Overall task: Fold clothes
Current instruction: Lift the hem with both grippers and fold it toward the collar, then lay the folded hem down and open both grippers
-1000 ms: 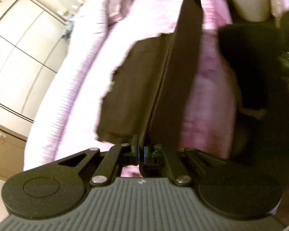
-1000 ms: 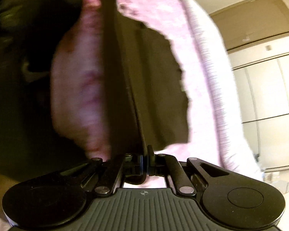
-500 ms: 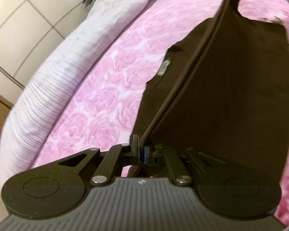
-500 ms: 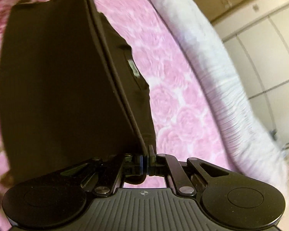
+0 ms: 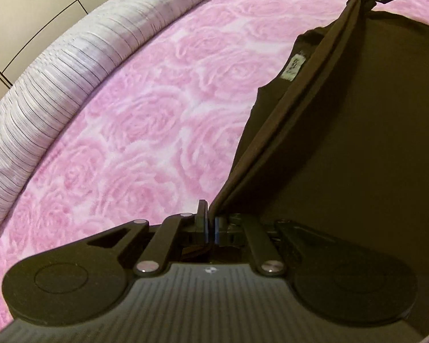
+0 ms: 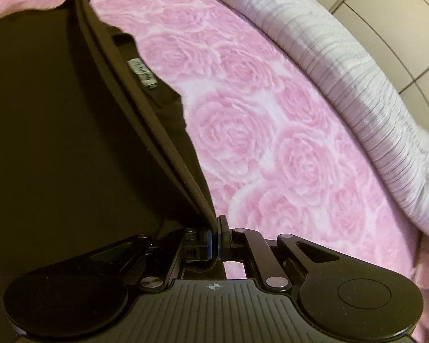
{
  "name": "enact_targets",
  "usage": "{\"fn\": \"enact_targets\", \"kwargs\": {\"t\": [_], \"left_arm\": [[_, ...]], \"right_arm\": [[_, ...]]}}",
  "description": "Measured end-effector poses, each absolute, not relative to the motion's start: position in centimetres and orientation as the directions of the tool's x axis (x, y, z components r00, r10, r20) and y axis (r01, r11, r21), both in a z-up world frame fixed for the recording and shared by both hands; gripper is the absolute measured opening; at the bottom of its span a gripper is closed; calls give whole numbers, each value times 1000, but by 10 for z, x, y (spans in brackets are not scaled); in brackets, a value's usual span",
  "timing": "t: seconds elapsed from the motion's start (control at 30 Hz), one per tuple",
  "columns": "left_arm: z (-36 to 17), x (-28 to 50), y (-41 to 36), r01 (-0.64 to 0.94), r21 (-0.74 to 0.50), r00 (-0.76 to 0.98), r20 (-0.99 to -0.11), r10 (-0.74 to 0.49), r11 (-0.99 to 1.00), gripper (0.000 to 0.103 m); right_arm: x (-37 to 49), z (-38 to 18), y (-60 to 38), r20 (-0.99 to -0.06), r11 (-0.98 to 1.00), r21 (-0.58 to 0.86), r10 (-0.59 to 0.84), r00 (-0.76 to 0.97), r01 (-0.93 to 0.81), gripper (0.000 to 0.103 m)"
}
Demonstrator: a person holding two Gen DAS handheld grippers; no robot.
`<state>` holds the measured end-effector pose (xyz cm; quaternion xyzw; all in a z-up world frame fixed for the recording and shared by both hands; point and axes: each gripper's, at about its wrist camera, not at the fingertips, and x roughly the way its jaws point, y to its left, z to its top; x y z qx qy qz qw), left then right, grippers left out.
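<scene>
Dark garment (image 5: 357,143) held taut between both grippers above a bed with a pink rose-print cover (image 5: 146,131). Colour reads black-brown in this warm light; exact garment type not clear, though a hemmed edge and a small sewn label (image 5: 294,67) suggest a neck or waist opening.

Left gripper (image 5: 210,225): jaws clamped on the near end of the hemmed edge, cloth pinched between the pads. Right gripper (image 6: 215,241): likewise clenched on the other end of that edge. In the left wrist view, the right gripper shows at the far top right, with the edge running straight to it. In the right wrist view the mirror holds: the left gripper sits at the far top left.

Why held this way, as I judge it: gripping the two ends of one edge stretches it into a straight line, so the body of the cloth hangs flat and wrinkle-free beneath. Both tools tilt downward toward the cover, which fits laying the garment out flat as the base for folds.

Lower part of the garment lies out of view under the hanging cloth; whether it touches the bed cannot be told.

A striped pale bolster or rolled quilt (image 5: 57,71) runs along the far side of the bed, well apart from the garment. Cream cabinet panels (image 6: 409,37) behind it.

Folding proper seems not yet begun.
</scene>
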<state>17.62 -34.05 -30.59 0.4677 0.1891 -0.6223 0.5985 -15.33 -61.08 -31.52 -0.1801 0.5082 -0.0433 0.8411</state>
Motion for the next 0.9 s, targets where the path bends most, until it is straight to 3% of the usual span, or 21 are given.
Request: {"fn": "enact_targets", "kwargs": {"t": [0.27,0.33,0.37,0.43,0.5,0.57,0.67,0.9], "left_arm": [[-317,190,-352,953,256,123,-815,-567,-161,5],[-316,197,-354,966,236,136,-809,-571,-105,12],[-315,202,-355,972,228,155,-803,-576,-56,15],[-312,217,-354,977,195,209,-783,-586,88,23],[-309,233,-352,960,156,266,-764,-588,231,19],[-308,238,-346,948,144,287,-771,-569,283,18],[-304,238,-333,941,159,306,-779,-547,300,18],[-285,201,-284,955,163,280,-775,-567,249,19]], "right_arm": [[-149,-332,-631,-843,966,-256,-203,498,-38,2],[-149,-327,-640,-838,980,-201,-176,516,8,2],[-149,-324,-645,-833,984,-174,-166,527,34,5],[-152,-319,-656,-814,986,-122,-166,556,115,22],[-157,-315,-669,-794,974,-56,-177,581,220,45],[-163,-314,-679,-784,951,15,-181,594,310,52],[-173,-309,-676,-765,926,55,-202,612,373,55],[-209,-295,-690,-726,820,320,-110,679,474,55]]}}
